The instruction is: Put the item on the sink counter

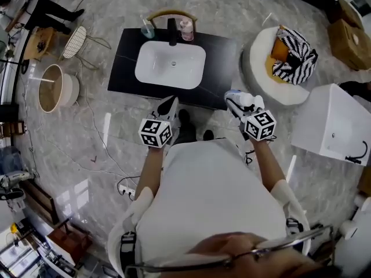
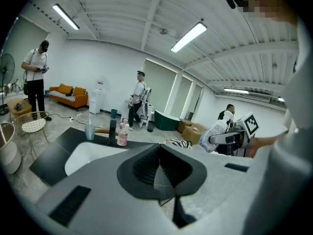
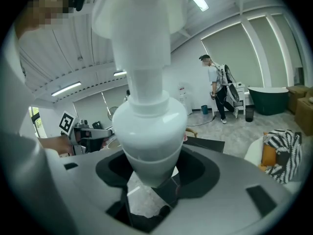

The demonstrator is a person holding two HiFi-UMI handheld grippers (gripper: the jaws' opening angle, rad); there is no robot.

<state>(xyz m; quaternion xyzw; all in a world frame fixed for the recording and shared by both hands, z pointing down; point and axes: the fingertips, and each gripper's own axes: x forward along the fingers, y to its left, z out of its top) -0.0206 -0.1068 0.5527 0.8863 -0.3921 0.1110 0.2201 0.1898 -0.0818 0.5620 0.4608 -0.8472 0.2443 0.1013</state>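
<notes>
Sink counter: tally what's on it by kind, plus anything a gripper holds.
Bottles: 2 (pink bottle on sink counter, white bottle in right gripper)
Cups: 1 (clear cup)
Faucets: 1 (black faucet)
Total: 4

A grey marbled floor (image 1: 87, 132) carries trailing cables and a white power strip (image 1: 126, 187). A pink bottle (image 1: 186, 30) and a clear tumbler (image 1: 148, 29) stand either side of a black tap (image 1: 172, 32). To the right, a round white seat (image 1: 255, 68) holds a black-and-white striped cushion (image 1: 298, 57) and an orange cushion (image 1: 279, 50). Beyond it sits a cardboard box (image 1: 349, 42). To the left are a round wooden tub (image 1: 52, 87) and a wire stool (image 1: 74, 42). Farther off are an orange sofa (image 2: 68, 93), a green bathtub (image 2: 166, 120) and people standing.
</notes>
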